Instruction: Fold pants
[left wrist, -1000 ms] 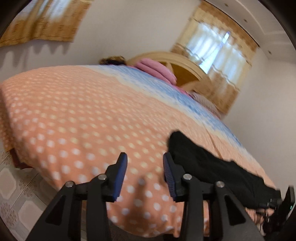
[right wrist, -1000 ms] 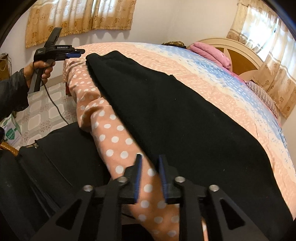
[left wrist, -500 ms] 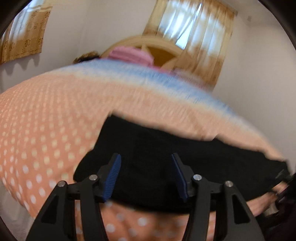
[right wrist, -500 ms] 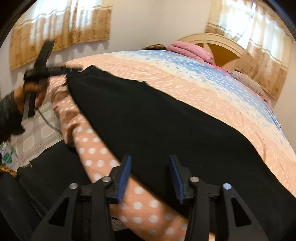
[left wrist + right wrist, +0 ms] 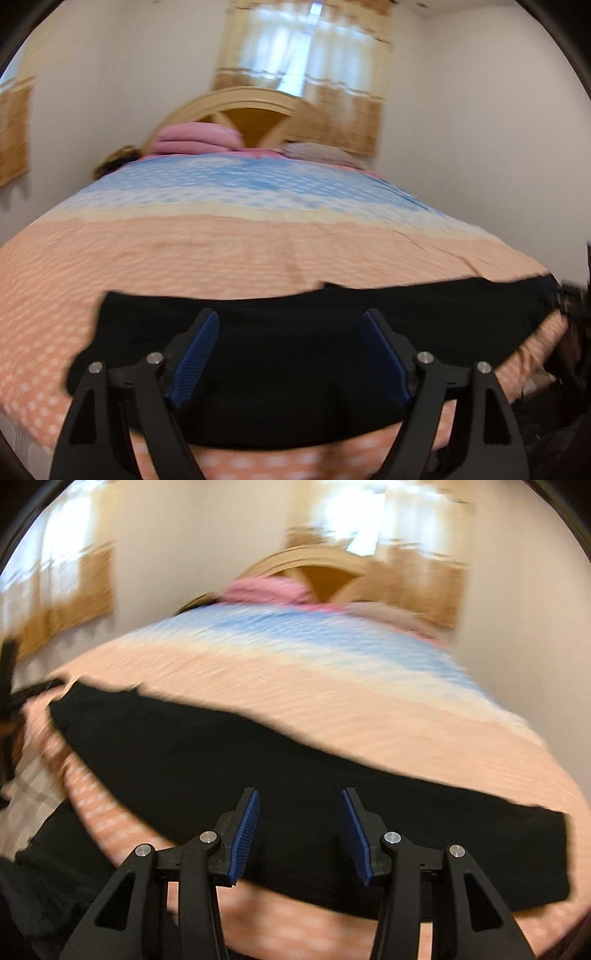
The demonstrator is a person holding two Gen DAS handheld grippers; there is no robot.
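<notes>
Black pants lie flat in a long band across the near edge of the bed, also seen in the right wrist view as the same black pants. My left gripper hovers over their left part, its jaws opening wide, with nothing pinched between the blue pads. My right gripper hangs over the right part of the pants, jaws apart and not gripping the cloth. The other gripper shows as a dark blur at the left edge of the right wrist view.
The bedspread is peach with white dots near me and blue farther off. A pink folded blanket and a pillow lie by the wooden headboard. Curtained windows sit behind. Tiled floor lies left of the bed.
Both grippers swung round from the bed's corners to face the headboard and opened wider. The pants now lie spread straight along the near edge; both views are motion-blurred.
</notes>
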